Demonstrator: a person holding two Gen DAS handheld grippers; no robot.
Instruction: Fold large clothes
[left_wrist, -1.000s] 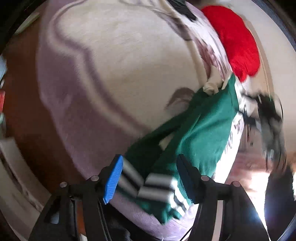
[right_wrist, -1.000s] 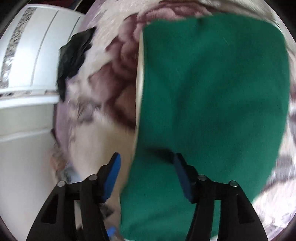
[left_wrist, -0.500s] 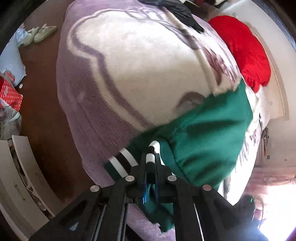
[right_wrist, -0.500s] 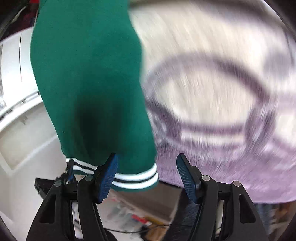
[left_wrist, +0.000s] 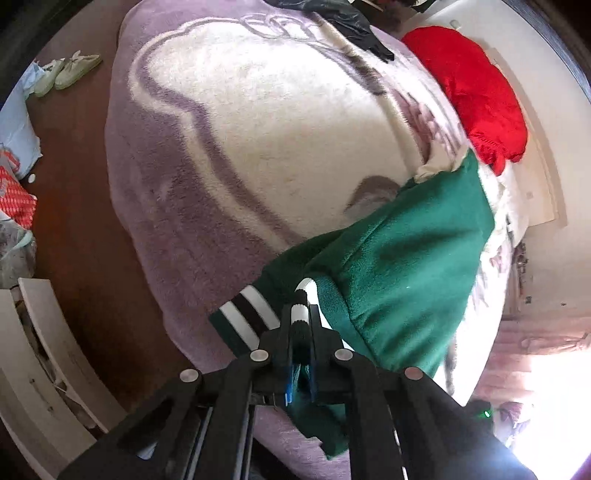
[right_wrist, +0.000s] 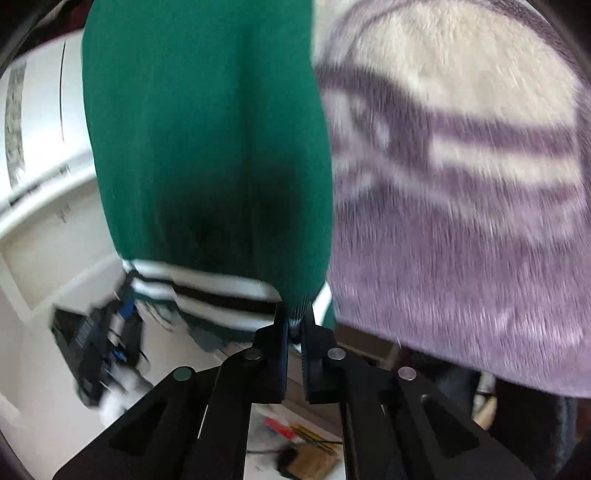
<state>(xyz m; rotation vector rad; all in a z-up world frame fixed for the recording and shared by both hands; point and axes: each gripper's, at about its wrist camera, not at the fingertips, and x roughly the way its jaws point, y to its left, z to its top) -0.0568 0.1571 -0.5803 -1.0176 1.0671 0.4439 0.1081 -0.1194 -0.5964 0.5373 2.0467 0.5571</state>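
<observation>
A green garment (left_wrist: 402, 266) with white and black striped ribbing lies on a purple and cream fleece blanket (left_wrist: 258, 122). My left gripper (left_wrist: 300, 314) is shut on the striped hem (left_wrist: 243, 314) at the blanket's near edge. In the right wrist view the same green garment (right_wrist: 207, 140) hangs over the blanket's (right_wrist: 461, 184) edge, and my right gripper (right_wrist: 293, 314) is shut on its striped hem (right_wrist: 207, 291) at the lower right corner. That view is blurred by motion.
A red cushion (left_wrist: 476, 92) and a dark garment (left_wrist: 347, 22) lie at the blanket's far side. Pale shoes (left_wrist: 66, 70) and bags stand on the brown floor. White furniture (right_wrist: 44, 155) and the other gripper (right_wrist: 107, 339) show left of the hanging garment.
Both grippers went from open to shut on the striped hem, the left first. The right gripper swung from above the garment's body down to its hem at the blanket's edge.
</observation>
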